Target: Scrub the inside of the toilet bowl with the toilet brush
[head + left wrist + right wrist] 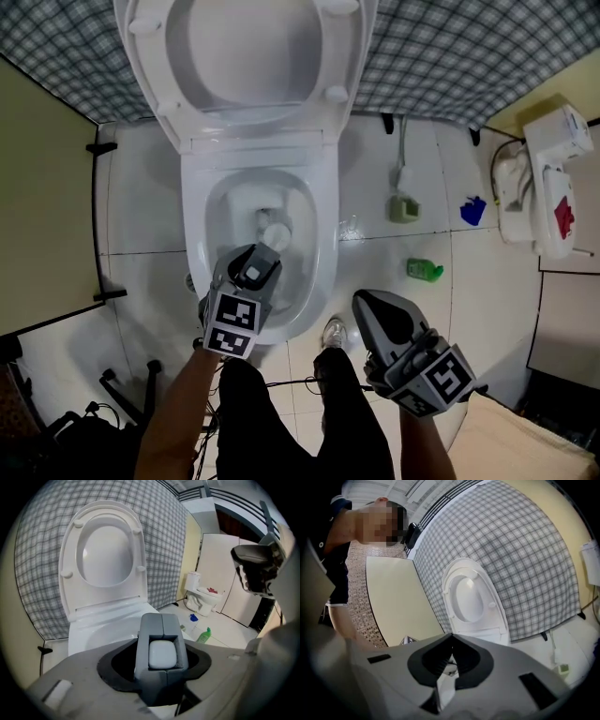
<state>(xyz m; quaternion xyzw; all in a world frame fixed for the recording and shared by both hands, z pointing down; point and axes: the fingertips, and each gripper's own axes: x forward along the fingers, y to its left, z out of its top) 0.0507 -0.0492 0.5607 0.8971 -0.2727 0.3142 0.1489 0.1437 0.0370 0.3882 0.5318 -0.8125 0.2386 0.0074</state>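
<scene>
At far left a cream panel stands close beside the toilet, with black stand legs on the floor below it. An elbow swung that way could snag them.

In the centre, your left gripper is clamped on what I take to be the toilet brush, a grey frame with a pale pad. It is poised over the front of the toilet bowl; I cannot tell whether it touches the porcelain. The bowl is narrow, so a wide stroke may knock the rim or flick water out. A bump could drop the raised seat behind.

Your right gripper, jaws together and empty, hangs right of the bowl. Open tile lies beyond, up to a green bottle.
</scene>
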